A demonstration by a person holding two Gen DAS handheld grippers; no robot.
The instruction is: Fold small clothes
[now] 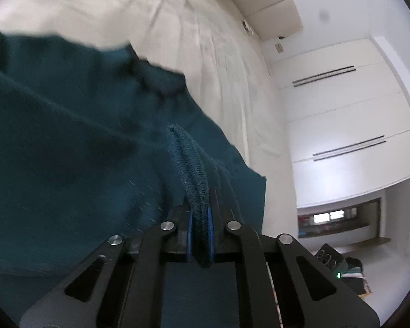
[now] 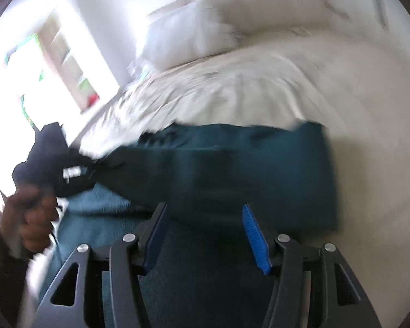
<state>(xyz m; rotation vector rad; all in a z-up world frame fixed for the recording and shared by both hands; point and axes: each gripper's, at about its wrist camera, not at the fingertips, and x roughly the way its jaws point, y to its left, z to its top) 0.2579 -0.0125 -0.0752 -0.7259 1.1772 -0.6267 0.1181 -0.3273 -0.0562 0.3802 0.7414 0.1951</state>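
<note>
A dark teal garment [image 1: 76, 147] fills the left wrist view and lies over a white bed [image 1: 221, 63]. My left gripper [image 1: 200, 213] is shut on a ribbed hem of the teal garment, which bunches up between the blue pads. In the blurred right wrist view, the teal garment [image 2: 246, 164] lies partly folded on the bed [image 2: 287, 87]. My right gripper [image 2: 205, 218] is open and empty just above the garment's near edge. The left gripper and the person's hand [image 2: 30, 216] show at the left, holding the garment's other end.
A white pillow [image 2: 188, 38] lies at the head of the bed. White wardrobe doors [image 1: 347, 109] stand beside the bed. A bright window [image 2: 27, 63] is at the left. Dark items [image 1: 341, 268] lie on the floor past the bed's end.
</note>
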